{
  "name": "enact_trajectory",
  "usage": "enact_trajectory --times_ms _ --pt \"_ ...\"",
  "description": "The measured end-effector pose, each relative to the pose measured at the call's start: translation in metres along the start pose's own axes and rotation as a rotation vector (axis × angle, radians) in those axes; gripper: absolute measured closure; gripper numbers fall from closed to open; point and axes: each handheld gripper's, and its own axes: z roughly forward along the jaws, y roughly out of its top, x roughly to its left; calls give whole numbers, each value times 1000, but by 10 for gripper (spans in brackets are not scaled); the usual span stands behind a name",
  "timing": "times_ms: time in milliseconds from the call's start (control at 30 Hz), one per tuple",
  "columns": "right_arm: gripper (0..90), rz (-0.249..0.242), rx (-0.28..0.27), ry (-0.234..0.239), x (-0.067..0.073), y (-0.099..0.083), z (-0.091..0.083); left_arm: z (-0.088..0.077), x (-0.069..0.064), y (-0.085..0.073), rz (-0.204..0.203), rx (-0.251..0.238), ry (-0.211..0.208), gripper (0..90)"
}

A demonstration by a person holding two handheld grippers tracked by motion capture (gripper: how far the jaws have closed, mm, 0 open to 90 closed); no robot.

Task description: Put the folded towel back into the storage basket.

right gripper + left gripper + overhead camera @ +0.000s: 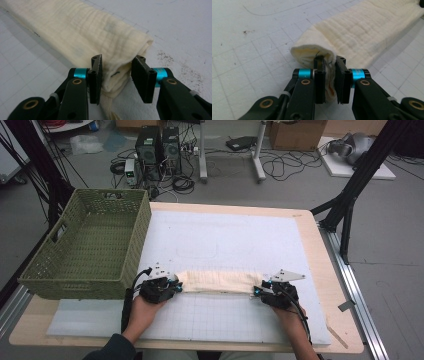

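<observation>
Cloth [216, 282], cream and folded into a long band, lies across the near half of the white gridded mat [235, 240] in the high view; my left gripper [176, 285] sits at its nine o'clock end, my right gripper [255, 290] at its three o'clock end; a green woven basket [90, 245] stands on the table [320, 270] at ten o'clock of the band. Left gripper view now: my jaws are pinched on the folded end of the cloth [352, 32], fabric bunched between the pads; the band runs away toward one o'clock. Right gripper view: the cloth [75, 32] stretches off toward ten o'clock; its corner sits between my jaws, touching the left pad, with a gap showing at the right pad.
</observation>
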Motion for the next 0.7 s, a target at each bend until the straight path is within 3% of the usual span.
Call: enact_trajectory --times_ms 200,367,533,700 --pt "681 -11 -9 1 3 -1 0 0 -1 -1 5 -12 8 797" --pt "798 73 3 53 -1 -1 0 1 -1 -1 3 -15 11 799" --pt "815 94 5 56 -1 -1 0 0 -1 -1 2 -13 8 804" --pt "827 72 17 41 0 2 -1 -1 -1 0 16 -4 9 808"
